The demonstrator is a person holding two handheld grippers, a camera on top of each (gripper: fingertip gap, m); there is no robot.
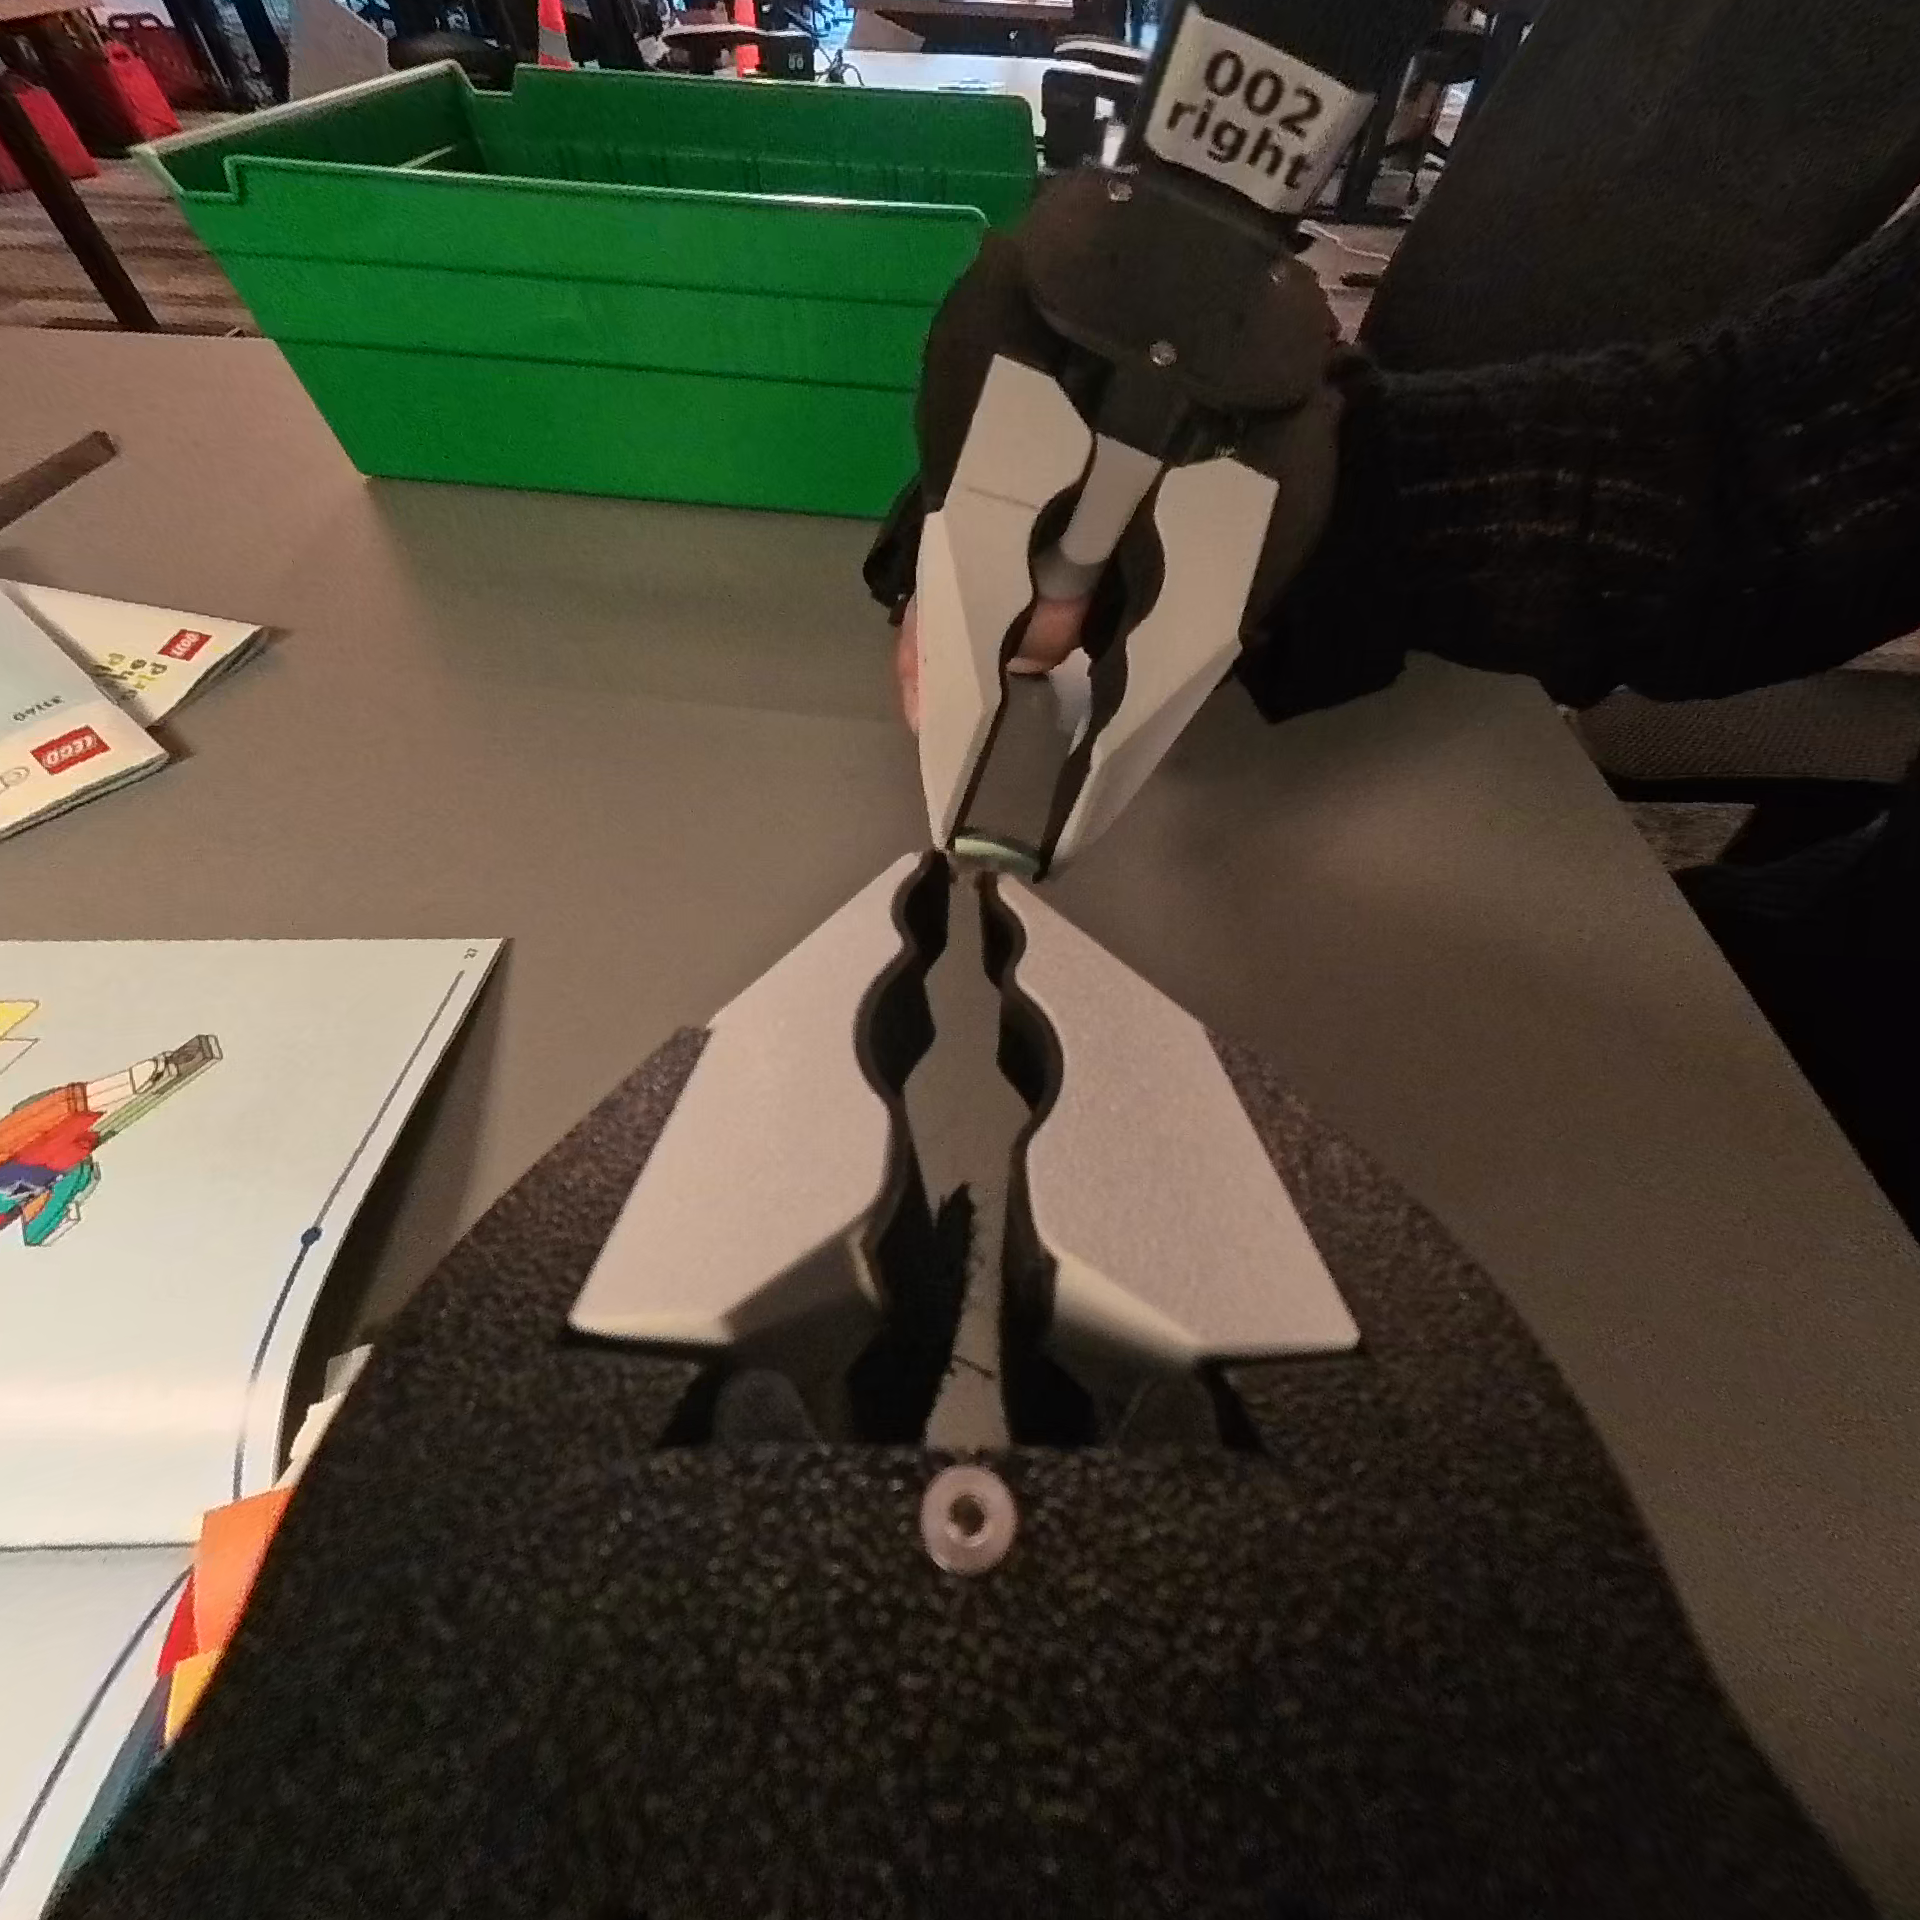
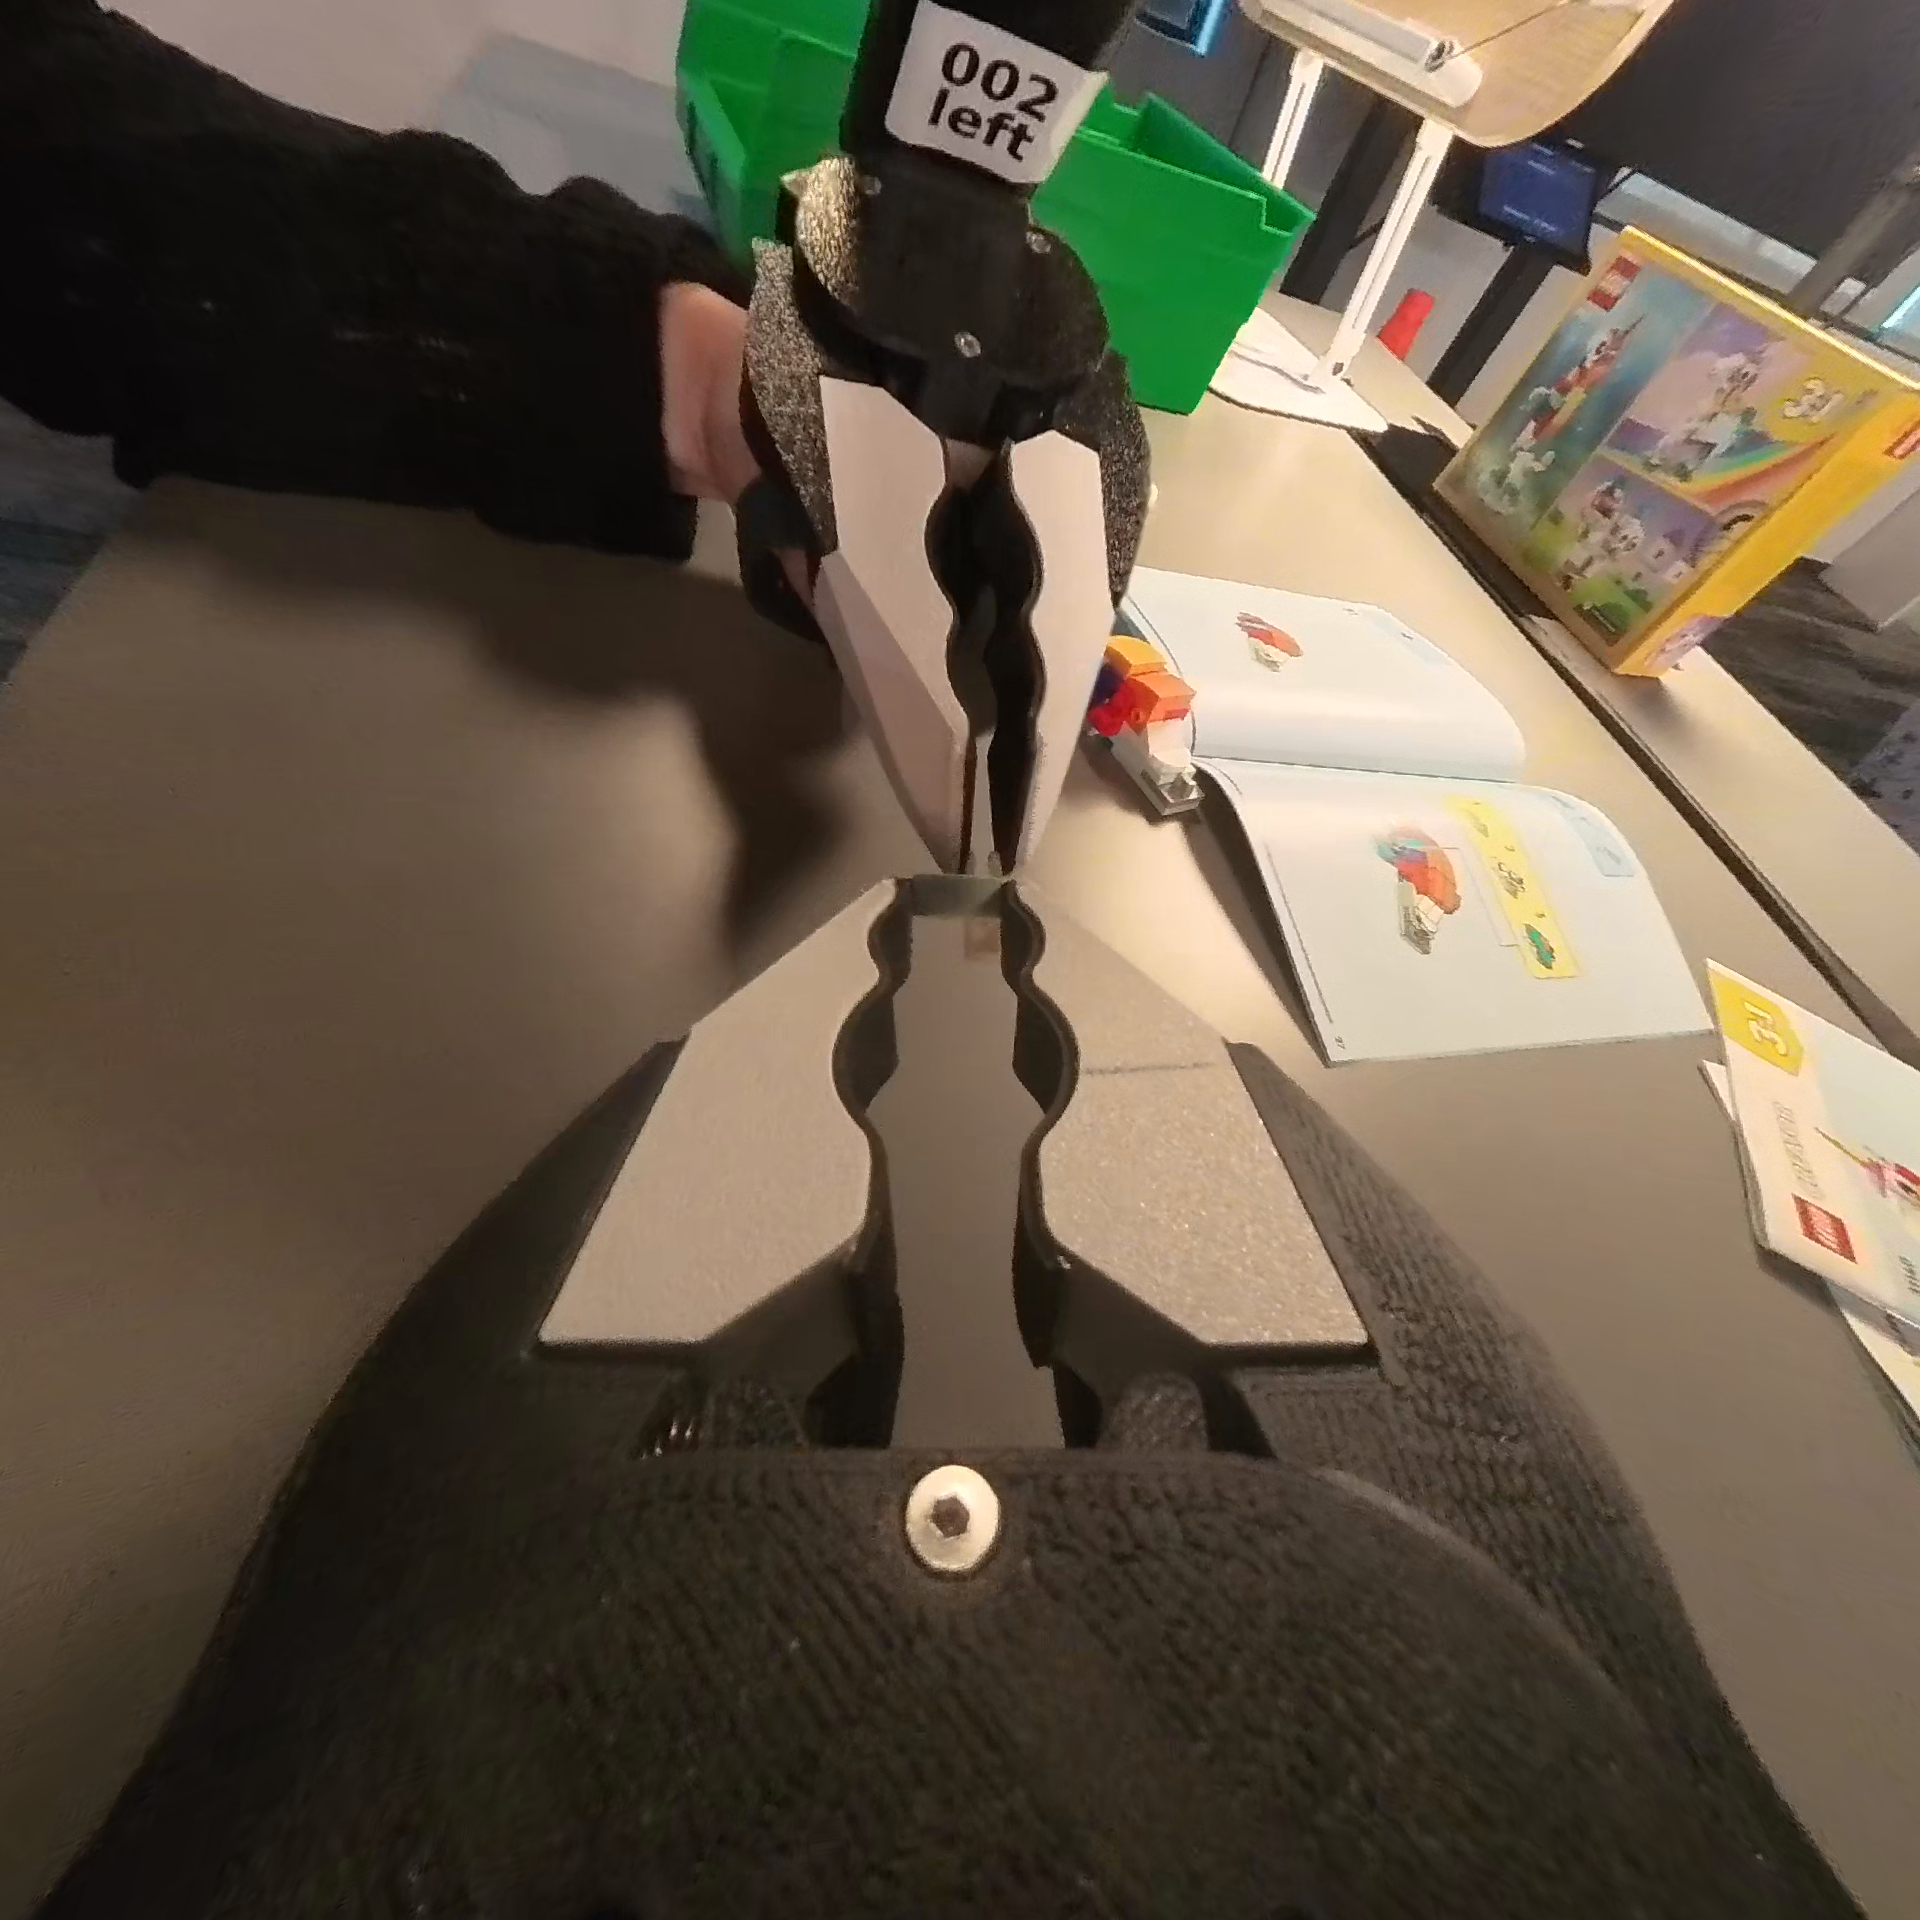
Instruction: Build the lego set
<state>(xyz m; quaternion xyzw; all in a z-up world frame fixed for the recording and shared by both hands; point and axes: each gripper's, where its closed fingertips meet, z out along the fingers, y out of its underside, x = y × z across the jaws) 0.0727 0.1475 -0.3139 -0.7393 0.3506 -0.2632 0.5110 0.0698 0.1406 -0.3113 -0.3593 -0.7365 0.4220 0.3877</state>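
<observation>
Well in front of the green bin (image 1: pixel 582 343), my right gripper (image 1: pixel 1000 850) pinches a small pale piece (image 1: pixel 992 852); my left gripper (image 1: pixel 961 868), nearly closed, touches it. Misaligned tips could flick it onto the surface (image 1: pixel 623 675).

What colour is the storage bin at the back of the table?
Green bin; the left wrist view shows it best.

Green bin (image 1: pixel 582 312); grey table (image 1: pixel 623 644); yellow box (image 2: pixel 1704 447); pale-blue booklet (image 2: pixel 1455 914); black sleeve (image 2: pixel 312 312)
</observation>
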